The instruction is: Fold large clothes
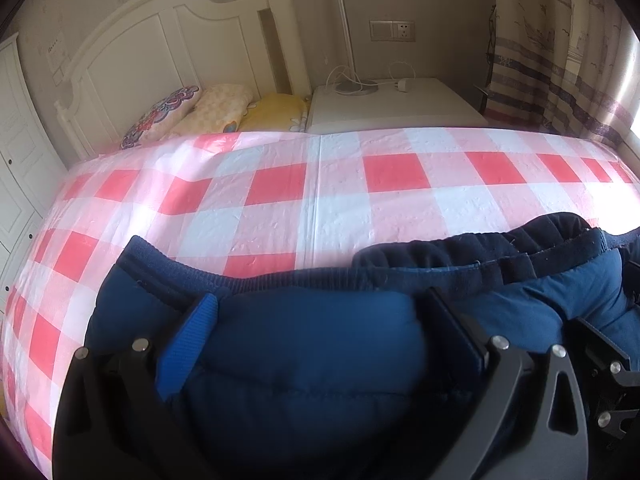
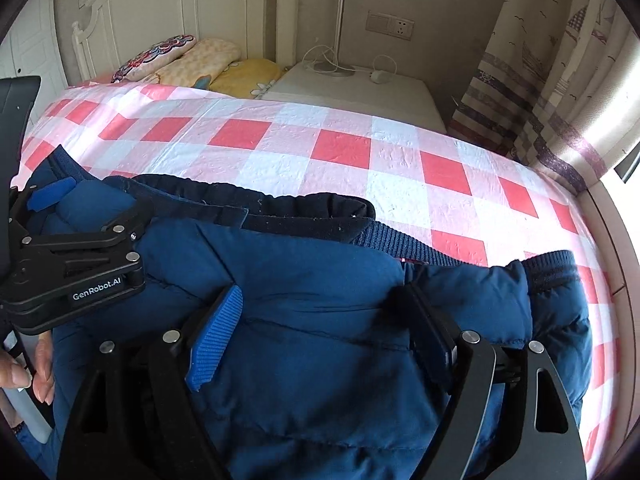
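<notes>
Puffy quilted navy jacket (image 2: 304, 280) with ribbed hem lies on the checked bed cover (image 2: 360, 152); left gripper (image 1: 320, 312) and right gripper (image 2: 320, 316) each spread wide, bulging padding between their fingers.

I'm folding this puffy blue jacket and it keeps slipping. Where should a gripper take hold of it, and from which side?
Judging by its shape, grip the blue jacket at the thin ribbed hem band, not the bulging quilted panels. Come in from the near edge, fingers pointing toward the headboard, as the left gripper and right gripper sit now.
</notes>
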`<action>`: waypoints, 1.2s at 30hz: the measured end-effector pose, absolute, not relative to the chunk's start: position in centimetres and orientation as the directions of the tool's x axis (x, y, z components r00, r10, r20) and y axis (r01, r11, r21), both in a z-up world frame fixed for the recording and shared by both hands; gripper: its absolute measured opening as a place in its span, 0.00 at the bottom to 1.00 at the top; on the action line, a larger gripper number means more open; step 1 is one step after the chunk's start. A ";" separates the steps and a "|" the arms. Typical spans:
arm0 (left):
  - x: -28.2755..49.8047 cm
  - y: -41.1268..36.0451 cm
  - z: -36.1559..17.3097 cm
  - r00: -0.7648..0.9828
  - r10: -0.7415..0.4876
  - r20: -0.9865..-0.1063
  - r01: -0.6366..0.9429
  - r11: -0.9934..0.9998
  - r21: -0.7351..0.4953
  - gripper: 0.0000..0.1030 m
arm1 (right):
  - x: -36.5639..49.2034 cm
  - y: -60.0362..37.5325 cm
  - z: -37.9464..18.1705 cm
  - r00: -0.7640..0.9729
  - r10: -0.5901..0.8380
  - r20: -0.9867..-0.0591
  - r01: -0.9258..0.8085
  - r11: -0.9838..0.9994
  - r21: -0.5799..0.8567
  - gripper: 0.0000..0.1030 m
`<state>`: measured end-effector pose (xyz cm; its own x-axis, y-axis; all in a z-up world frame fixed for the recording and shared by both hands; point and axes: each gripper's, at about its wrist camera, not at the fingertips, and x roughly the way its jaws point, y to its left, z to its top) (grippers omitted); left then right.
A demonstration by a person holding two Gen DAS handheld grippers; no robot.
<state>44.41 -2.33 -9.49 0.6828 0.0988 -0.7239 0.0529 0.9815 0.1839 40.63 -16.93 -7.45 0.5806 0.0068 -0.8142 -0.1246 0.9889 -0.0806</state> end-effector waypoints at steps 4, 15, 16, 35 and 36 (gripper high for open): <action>44.3 -2.5 -9.5 0.690 0.110 -0.715 0.049 0.979 0.199 0.99 | 40.0 -21.3 -5.8 0.647 -0.088 -0.758 0.012 0.994 -0.105 0.76; 44.5 -2.2 -9.6 0.683 0.087 -0.726 0.055 0.984 0.171 0.99 | 39.3 -33.2 -9.0 0.564 -0.043 -0.825 0.269 0.954 0.135 0.77; 44.5 -2.2 -9.6 0.682 0.085 -0.726 0.057 0.984 0.169 0.99 | 39.2 -34.5 -10.1 0.545 0.047 -0.837 0.281 0.931 0.235 0.77; 44.8 -1.9 -9.6 0.673 0.063 -0.737 0.058 0.989 0.138 0.99 | 40.5 -17.8 -8.8 0.585 -0.026 -0.811 -0.053 0.996 -0.070 0.90; 44.9 -1.9 -9.6 0.669 0.061 -0.741 0.061 0.989 0.137 0.99 | 40.4 -17.8 -8.8 0.588 -0.026 -0.808 -0.052 0.996 -0.069 0.90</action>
<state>44.90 -1.90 -9.57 0.6688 0.0615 -0.7409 0.0611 0.9887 0.1371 40.40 -17.80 -8.80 0.5880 -0.0255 -0.8084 -0.0522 0.9962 -0.0694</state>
